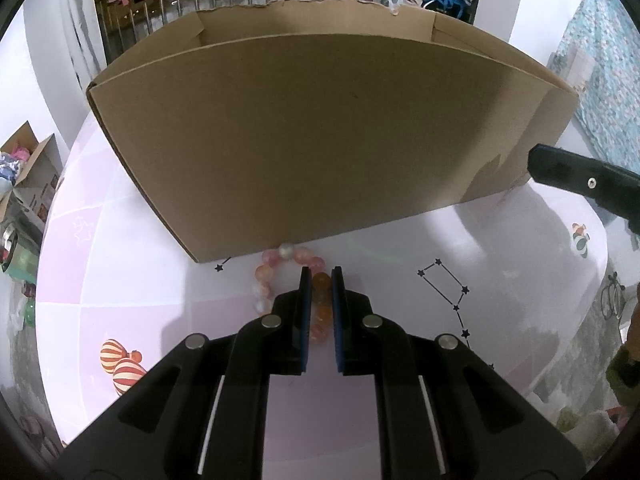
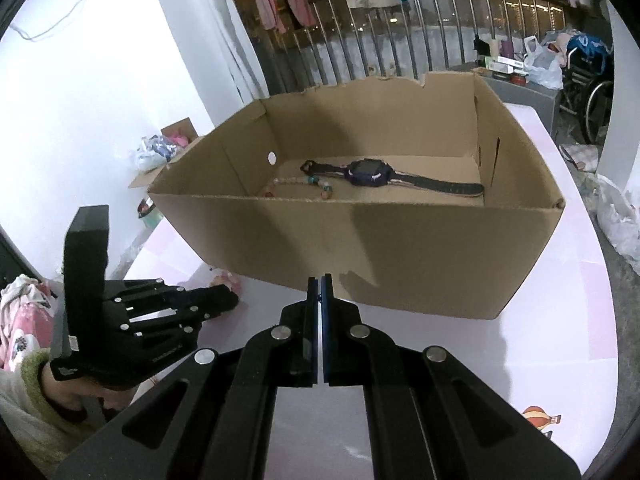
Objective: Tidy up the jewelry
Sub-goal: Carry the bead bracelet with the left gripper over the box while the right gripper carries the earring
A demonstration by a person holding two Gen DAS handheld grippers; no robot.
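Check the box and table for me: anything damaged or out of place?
The cardboard box's far rim is ragged, torn unevenly. A pink bead bracelet lies outside on the table, against the box's near wall, with the left tongs shut on it. Watch and beaded strand lie inside.

A pale pink table (image 1: 132,292) with a printed top fills the lower part of both views: star constellations in the right of the left wrist view, striped balloons at its lower left. A brown cardboard box (image 1: 320,140) sits on it, filling mid-frame. Just in front of the box, at centre, a pink and orange bead bracelet (image 1: 266,276) lies on the tabletop, touching the box's lower edge.
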